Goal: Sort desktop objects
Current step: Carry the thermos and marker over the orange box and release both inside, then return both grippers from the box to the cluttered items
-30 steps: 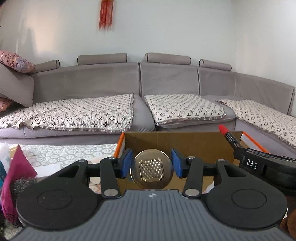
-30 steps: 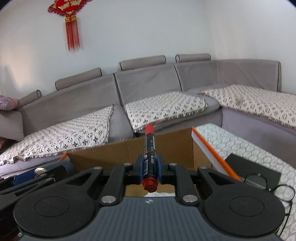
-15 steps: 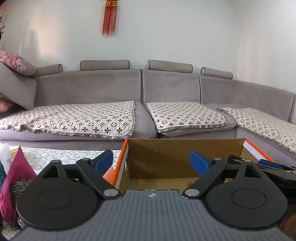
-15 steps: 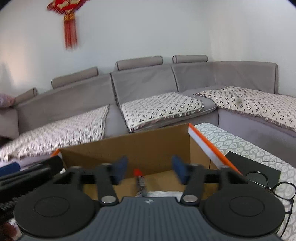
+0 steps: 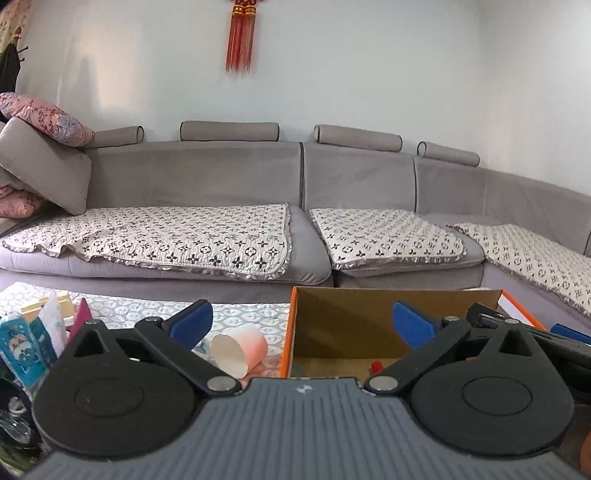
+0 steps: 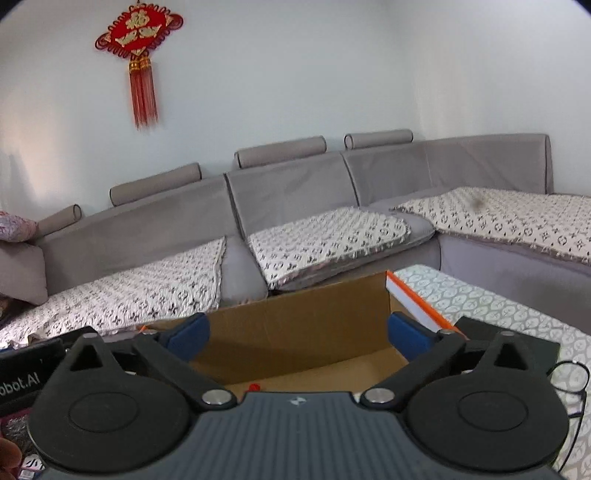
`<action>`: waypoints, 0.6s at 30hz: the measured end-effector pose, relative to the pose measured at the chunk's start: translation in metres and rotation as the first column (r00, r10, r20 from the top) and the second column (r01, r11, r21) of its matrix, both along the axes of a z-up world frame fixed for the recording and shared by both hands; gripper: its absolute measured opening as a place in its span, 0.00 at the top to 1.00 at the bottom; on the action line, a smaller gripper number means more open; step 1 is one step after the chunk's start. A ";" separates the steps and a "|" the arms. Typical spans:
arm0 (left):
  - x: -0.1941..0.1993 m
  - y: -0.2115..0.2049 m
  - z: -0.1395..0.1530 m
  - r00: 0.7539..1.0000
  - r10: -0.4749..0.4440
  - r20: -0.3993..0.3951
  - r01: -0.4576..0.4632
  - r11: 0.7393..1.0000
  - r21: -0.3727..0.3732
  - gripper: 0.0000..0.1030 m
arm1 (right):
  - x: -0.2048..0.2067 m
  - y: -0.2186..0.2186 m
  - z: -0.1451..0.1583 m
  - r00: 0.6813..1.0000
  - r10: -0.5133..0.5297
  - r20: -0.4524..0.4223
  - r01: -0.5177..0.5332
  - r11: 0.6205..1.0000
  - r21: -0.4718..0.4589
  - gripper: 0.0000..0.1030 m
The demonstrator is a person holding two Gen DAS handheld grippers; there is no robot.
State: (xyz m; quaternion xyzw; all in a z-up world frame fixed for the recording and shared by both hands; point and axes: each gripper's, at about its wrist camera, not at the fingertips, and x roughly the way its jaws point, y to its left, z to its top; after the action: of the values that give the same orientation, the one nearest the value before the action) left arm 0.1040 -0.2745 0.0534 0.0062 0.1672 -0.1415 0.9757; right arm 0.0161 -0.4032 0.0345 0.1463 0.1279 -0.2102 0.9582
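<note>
Grey corner sofa (image 5: 229, 177) runs along the back wall and bends round on the right. Cylindrical headrest bolsters (image 5: 229, 131) sit on top of its backrest. Quilted cream seat covers (image 5: 166, 236) with a dark flower pattern lie over the seat cushions, edges trimmed in silver. At the left end, a loose grey back cushion (image 5: 40, 166) leans tilted, a pink floral pillow (image 5: 44, 118) resting on top of it. Pale, bare wall (image 6: 295, 74) behind. Red knotted ornament (image 6: 138, 33) with gold detail hangs on the wall, a long red tassel below it; in the left wrist view only the tassel shows, slightly blurred.
</note>
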 end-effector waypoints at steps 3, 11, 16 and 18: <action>-0.001 -0.008 -0.001 1.000 -0.005 -0.009 0.005 1.000 0.010 0.00 | -0.004 0.002 0.001 1.000 -0.030 -0.005 0.030 0.999 -0.017 0.00; -0.007 -0.008 -0.002 1.000 -0.003 -0.024 0.004 1.000 0.022 0.00 | -0.006 0.000 0.000 0.999 -0.046 -0.013 0.046 0.999 -0.020 0.00; -0.006 -0.005 -0.001 1.000 0.001 -0.029 0.000 1.000 0.028 0.00 | -0.008 0.005 0.001 0.999 -0.042 0.001 0.042 0.999 -0.016 0.00; -0.008 0.001 0.000 1.000 0.001 -0.028 -0.001 1.000 0.026 0.00 | -0.009 0.007 0.003 0.999 -0.034 0.009 0.034 0.999 -0.016 0.00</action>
State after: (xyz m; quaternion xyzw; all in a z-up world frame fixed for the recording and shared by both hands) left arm 0.0964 -0.2736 0.0532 0.0167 0.1826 -0.1389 0.9732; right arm 0.0070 -0.3959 0.0374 0.1416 0.1195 -0.2269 0.9561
